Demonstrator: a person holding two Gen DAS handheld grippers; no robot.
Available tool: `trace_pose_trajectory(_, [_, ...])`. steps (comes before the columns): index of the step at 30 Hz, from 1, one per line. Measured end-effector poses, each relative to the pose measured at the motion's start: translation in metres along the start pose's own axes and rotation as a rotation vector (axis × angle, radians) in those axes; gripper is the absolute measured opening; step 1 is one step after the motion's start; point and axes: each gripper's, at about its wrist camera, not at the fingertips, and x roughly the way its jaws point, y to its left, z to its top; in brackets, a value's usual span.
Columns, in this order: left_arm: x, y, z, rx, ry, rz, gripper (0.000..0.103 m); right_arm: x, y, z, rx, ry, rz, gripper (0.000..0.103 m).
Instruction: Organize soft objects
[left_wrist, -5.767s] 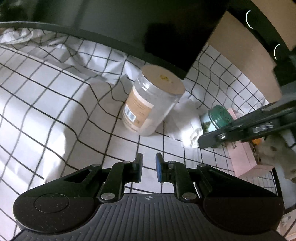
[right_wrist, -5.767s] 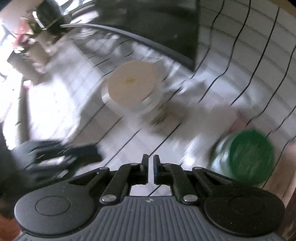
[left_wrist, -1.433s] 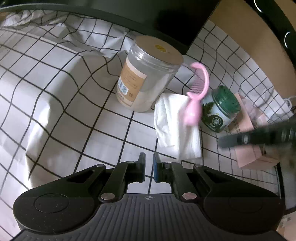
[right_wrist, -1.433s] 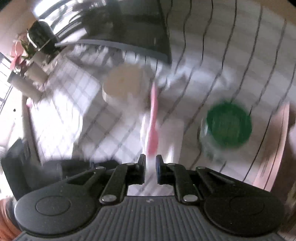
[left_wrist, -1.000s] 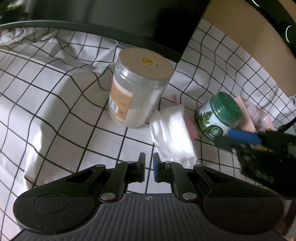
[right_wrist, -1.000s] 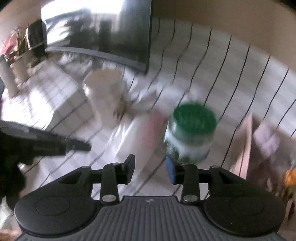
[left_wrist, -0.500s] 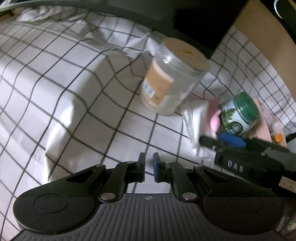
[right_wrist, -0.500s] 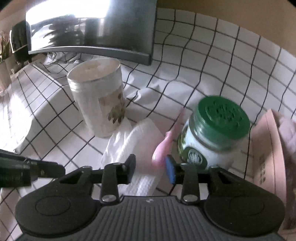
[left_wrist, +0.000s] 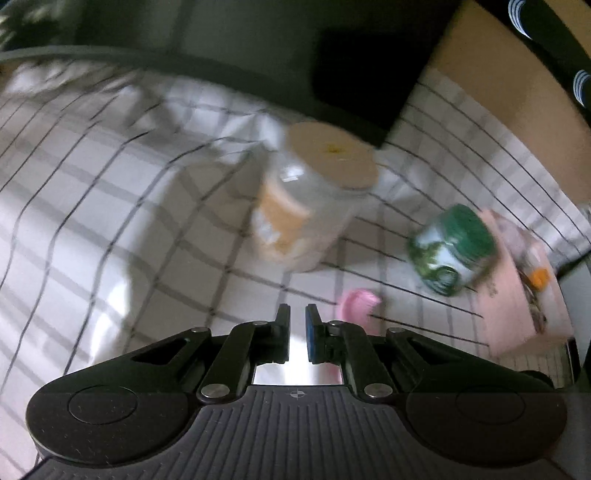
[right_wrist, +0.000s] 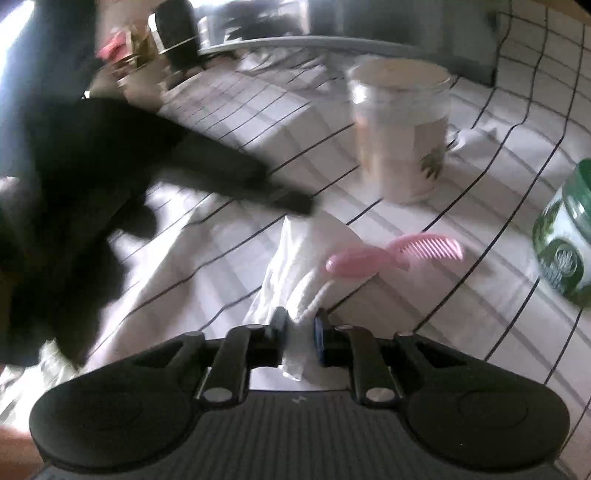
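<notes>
Right gripper (right_wrist: 300, 325) has just been closing and its jaws now pinch the near edge of the folded white cloth (right_wrist: 314, 254) lying on the checked sheet (right_wrist: 229, 236), pink comb (right_wrist: 397, 254) resting on top. Left gripper (left_wrist: 296, 325) is shut on nothing, near the big jar (left_wrist: 314, 199).

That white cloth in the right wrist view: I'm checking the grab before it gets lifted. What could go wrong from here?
The pink comb lies on the white cloth, so lifting may fling it off. The right hand-held gripper, whose jaws have just been closing, pinches only a bunched edge that could slip. A dragged cloth might nudge the green-lidded jar.
</notes>
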Motion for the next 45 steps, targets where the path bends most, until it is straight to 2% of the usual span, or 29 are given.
trace_pose_trajectory(2, [-0.002,-0.006,0.002,0.03,-0.006,-0.01,0.01,-0.011,0.001,-0.008,-0.019,-0.008,-0.025,0.032])
trace_pose_trajectory(3, [-0.003,-0.006,0.001,0.026,-0.008,0.004,0.01,-0.018,0.001,-0.012,-0.032,-0.016,-0.044,0.033])
trace_pose_trajectory(6, [-0.009,0.002,-0.004,-0.026,-0.007,0.059,0.01,-0.038,0.003,-0.024,-0.066,-0.052,-0.109,0.04])
trace_pose_trajectory(8, [-0.015,0.007,-0.013,-0.08,0.002,0.063,0.009,-0.048,0.004,-0.03,-0.064,-0.079,-0.144,0.051])
trace_pose_trajectory(11, [-0.019,0.001,-0.027,-0.118,0.029,0.034,0.009,-0.052,-0.006,-0.036,-0.015,-0.113,-0.227,0.057])
trace_pose_trajectory(13, [-0.015,-0.011,-0.031,-0.111,0.047,0.026,0.01,-0.048,-0.02,-0.037,0.053,-0.107,-0.306,0.058])
trace_pose_trajectory(16, [-0.002,-0.031,-0.037,-0.062,0.096,0.09,0.014,-0.039,-0.045,-0.037,0.174,-0.063,-0.374,0.058])
trace_pose_trajectory(19, [0.012,-0.042,-0.044,-0.025,0.156,0.12,0.017,-0.044,-0.052,-0.043,0.213,-0.064,-0.389,0.058])
trace_pose_trajectory(20, [0.012,-0.047,-0.045,0.002,0.141,0.135,0.018,-0.044,-0.052,-0.045,0.21,-0.06,-0.388,0.059])
trace_pose_trajectory(22, [0.013,-0.053,-0.045,0.029,0.147,0.126,0.035,-0.047,-0.049,-0.05,0.201,-0.058,-0.393,0.061])
trace_pose_trajectory(25, [0.017,-0.059,-0.045,0.027,0.149,0.106,0.051,-0.048,-0.044,-0.061,0.152,-0.057,-0.398,0.067])
trace_pose_trajectory(28, [0.022,-0.066,-0.043,0.021,0.143,0.109,0.058,-0.049,-0.039,-0.073,0.127,-0.071,-0.394,0.077])
trace_pose_trajectory(32, [0.023,-0.066,-0.042,-0.026,0.124,0.118,0.056,-0.053,-0.037,-0.08,0.101,-0.076,-0.374,0.084])
trace_pose_trajectory(34, [0.019,-0.063,-0.045,-0.026,0.104,0.131,0.048,-0.052,-0.037,-0.08,0.083,-0.069,-0.358,0.091])
trace_pose_trajectory(36, [0.013,-0.058,-0.049,-0.021,0.085,0.176,0.042,-0.05,-0.035,-0.081,0.061,-0.065,-0.34,0.099])
trace_pose_trajectory(37, [0.012,-0.055,-0.051,-0.014,0.084,0.218,0.042,-0.048,-0.034,-0.081,0.051,-0.064,-0.334,0.103])
trace_pose_trajectory(39, [0.009,-0.047,-0.052,-0.001,0.081,0.282,0.045,-0.047,-0.032,-0.082,0.05,-0.074,-0.34,0.103])
trace_pose_trajectory(41, [0.005,-0.038,-0.051,-0.011,0.079,0.317,0.048,-0.046,-0.032,-0.082,0.057,-0.079,-0.344,0.103])
trace_pose_trajectory(45, [0.001,-0.028,-0.049,-0.036,0.076,0.321,0.048,-0.046,-0.032,-0.083,0.054,-0.086,-0.343,0.103])
